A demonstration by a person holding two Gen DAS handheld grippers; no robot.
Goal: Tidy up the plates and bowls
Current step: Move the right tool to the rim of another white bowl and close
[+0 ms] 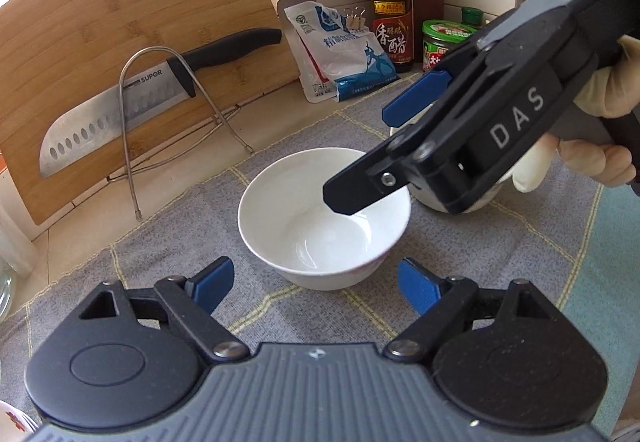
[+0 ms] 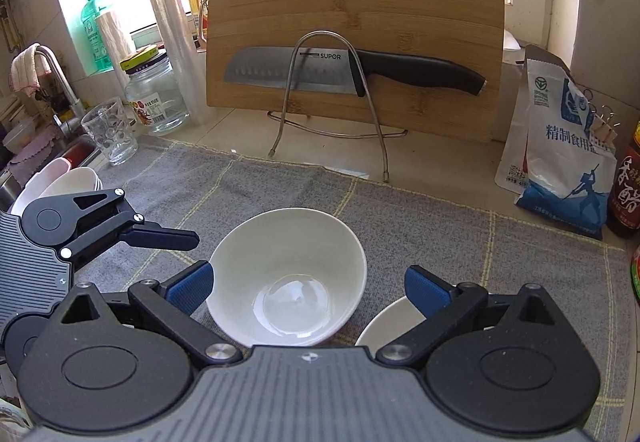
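Observation:
A white bowl (image 1: 324, 218) (image 2: 288, 278) stands upright on the grey checked cloth (image 1: 168, 242). My left gripper (image 1: 316, 288) is open just short of the bowl's near side, with nothing between its blue pads. In the right wrist view it enters from the left (image 2: 160, 238). My right gripper (image 2: 308, 290) is open wide over the bowl, its left pad at the bowl's left rim. Seen from the side in the left wrist view (image 1: 380, 150), it has one finger hanging above the bowl's inside. A second white bowl (image 2: 388, 322) (image 1: 488, 198) sits under its right finger.
A bamboo cutting board (image 2: 360, 2) leans at the back with a knife (image 2: 320, 74) on a wire stand (image 2: 332, 114). A salt bag (image 2: 560, 146), vinegar bottle (image 1: 390, 2) and jar (image 1: 444, 42) stand right. A glass (image 2: 110, 130), glass jar (image 2: 156, 94) and more bowls (image 2: 60, 182) by the sink are left.

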